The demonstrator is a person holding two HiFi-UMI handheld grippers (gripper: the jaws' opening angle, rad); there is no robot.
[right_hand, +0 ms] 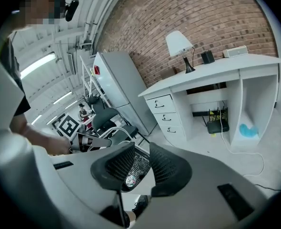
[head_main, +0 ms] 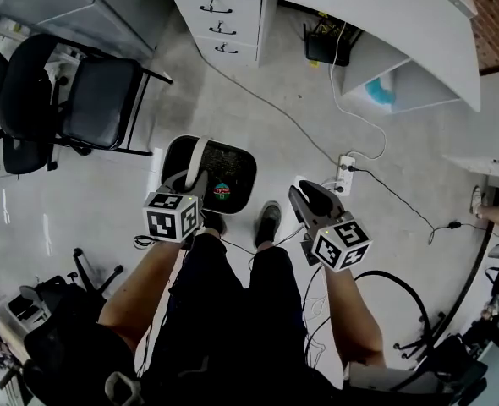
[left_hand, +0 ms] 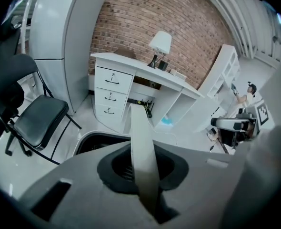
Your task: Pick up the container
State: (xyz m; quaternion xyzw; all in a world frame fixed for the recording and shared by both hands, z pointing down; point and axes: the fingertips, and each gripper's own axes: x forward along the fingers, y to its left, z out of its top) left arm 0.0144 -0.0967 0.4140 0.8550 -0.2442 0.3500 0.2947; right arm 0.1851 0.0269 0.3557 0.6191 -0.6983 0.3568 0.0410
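The left gripper [head_main: 192,183] had its jaws closed almost fully on the white strap handle [left_hand: 141,142] of the black, white-rimmed plastic container [head_main: 239,161] — the strap ran straight up between them. The container lay just beyond the person's dark shoes [head_main: 268,222], its near edge beside them. Whether it was off the pale floor [head_main: 199,100] I could not tell.

The right gripper [head_main: 307,197] hovered just right of the container's right edge, with its jaws a little apart and holding nothing.

Beyond the container's far edge, open floor stretched to the white bench with three drawers [head_main: 220,25]. A black folding chair [head_main: 97,100] stood to the far left, and a white power strip [head_main: 344,173] with trailing cables lay close on the right — the tighter side.
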